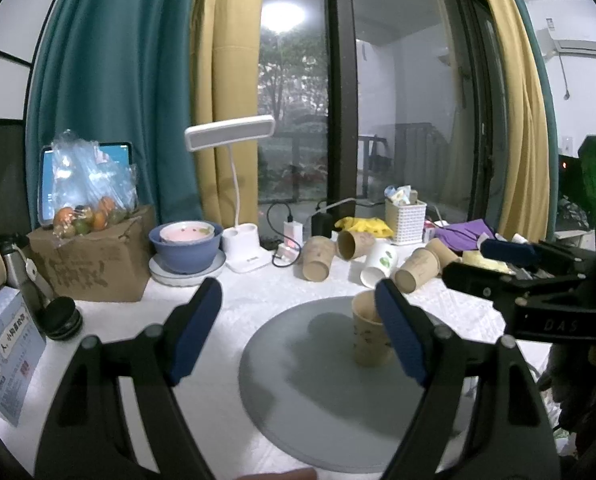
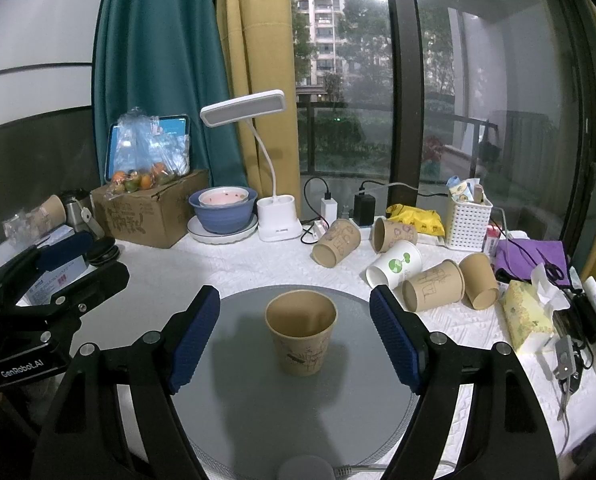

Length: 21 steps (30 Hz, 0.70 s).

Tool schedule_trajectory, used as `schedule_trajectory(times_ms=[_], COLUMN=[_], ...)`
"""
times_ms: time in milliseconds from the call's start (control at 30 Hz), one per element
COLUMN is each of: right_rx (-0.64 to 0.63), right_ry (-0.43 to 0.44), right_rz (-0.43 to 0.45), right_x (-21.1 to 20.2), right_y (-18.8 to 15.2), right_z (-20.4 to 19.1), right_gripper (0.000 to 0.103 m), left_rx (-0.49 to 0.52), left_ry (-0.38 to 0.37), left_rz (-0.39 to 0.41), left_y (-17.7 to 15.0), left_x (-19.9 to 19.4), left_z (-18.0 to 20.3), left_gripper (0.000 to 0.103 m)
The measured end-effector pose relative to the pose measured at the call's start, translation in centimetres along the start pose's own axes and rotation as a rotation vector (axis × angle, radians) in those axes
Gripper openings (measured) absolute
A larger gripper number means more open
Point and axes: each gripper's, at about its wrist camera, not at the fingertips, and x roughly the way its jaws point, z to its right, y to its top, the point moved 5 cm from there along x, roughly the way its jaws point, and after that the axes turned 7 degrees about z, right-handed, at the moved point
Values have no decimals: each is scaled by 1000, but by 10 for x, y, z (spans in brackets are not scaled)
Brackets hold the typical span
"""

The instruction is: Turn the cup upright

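A brown paper cup stands upright, mouth up, on the round grey turntable. My right gripper is open, its blue pads on either side of the cup without touching it. In the left wrist view the same cup stands on the turntable, partly behind my left gripper's right finger. My left gripper is open and empty, left of the cup. The right gripper shows at the right edge of the left wrist view; the left gripper shows at the left of the right wrist view.
Several paper cups lie on their sides behind the turntable, brown ones and a white one. A desk lamp, blue bowl, cardboard box, white basket, tissue pack and cables crowd the table's back and right.
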Motion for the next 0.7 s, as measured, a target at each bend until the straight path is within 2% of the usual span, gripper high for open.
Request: schedule_trajectory(times_ms=[700], right_rx=[0], right_ry=[1], right_rz=[-1], right_x=[1], right_y=[0], right_z=[1], right_gripper=[80], left_rx=[-2], left_ry=[1], left_rz=[-1], left_y=[0], left_x=[0], left_z=[1], left_gripper=[80])
